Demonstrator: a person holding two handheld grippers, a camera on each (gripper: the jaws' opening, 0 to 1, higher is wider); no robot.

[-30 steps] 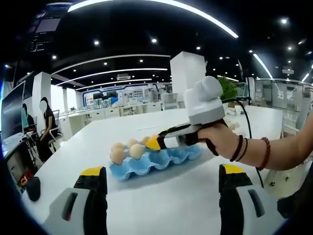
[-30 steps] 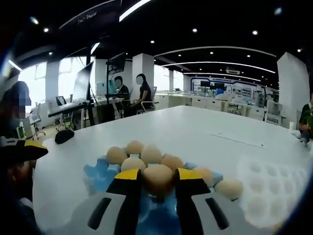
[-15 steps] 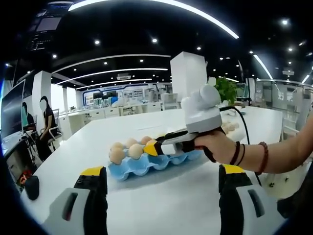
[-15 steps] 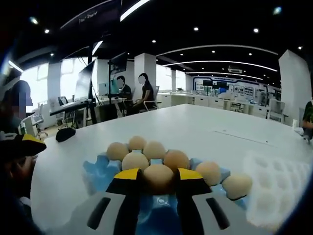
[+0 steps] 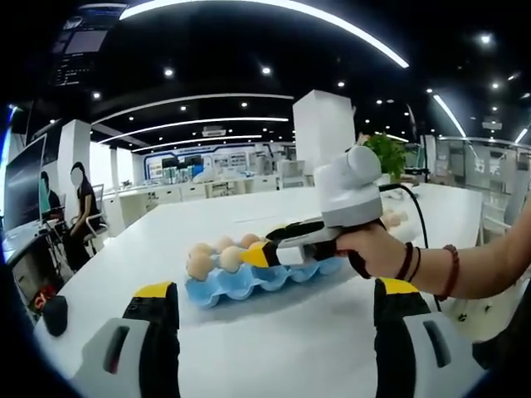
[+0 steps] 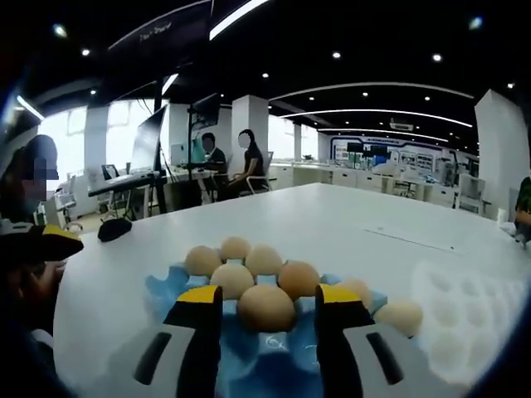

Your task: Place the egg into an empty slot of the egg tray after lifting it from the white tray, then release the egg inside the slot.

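A: Nearest in the right gripper view?
B: Right gripper (image 6: pixel 267 297), yellow-tipped black fingers (image 6: pixel 197 300) spread apart, released, either side of a tan brown egg (image 6: pixel 266 308) without touching it.
A: And the egg itself?
B: Seated in a slot of the light blue moulded egg tray (image 6: pixel 170 286), resting there free of the fingers.
A: Beyond it?
B: Five more brown eggs (image 6: pixel 234 279) in the slots behind, another two off to the right. Just beside the blue tray on the right, a white dimpled plastic tray (image 6: pixel 466 308) on the white counter (image 6: pixel 332 224).
A: Far left of that view?
B: A yellow-tipped edge of the other gripper, and a small black object (image 6: pixel 114 229) lying on the counter.
A: Now the left gripper view, near first.
B: Left gripper (image 5: pixel 274 303) low over bare counter (image 5: pixel 274 340), fingers (image 5: pixel 158 300) wide apart, holding nothing.
A: Farther out?
B: Blue egg tray (image 5: pixel 249 282) mid-counter, eggs clustered at its left end. A hand (image 5: pixel 372 251) with dark wrist bands gripping the right gripper (image 5: pixel 257 254), tips over the tray.
A: Background?
B: Office hall, ceiling light strips, a seated person far left.
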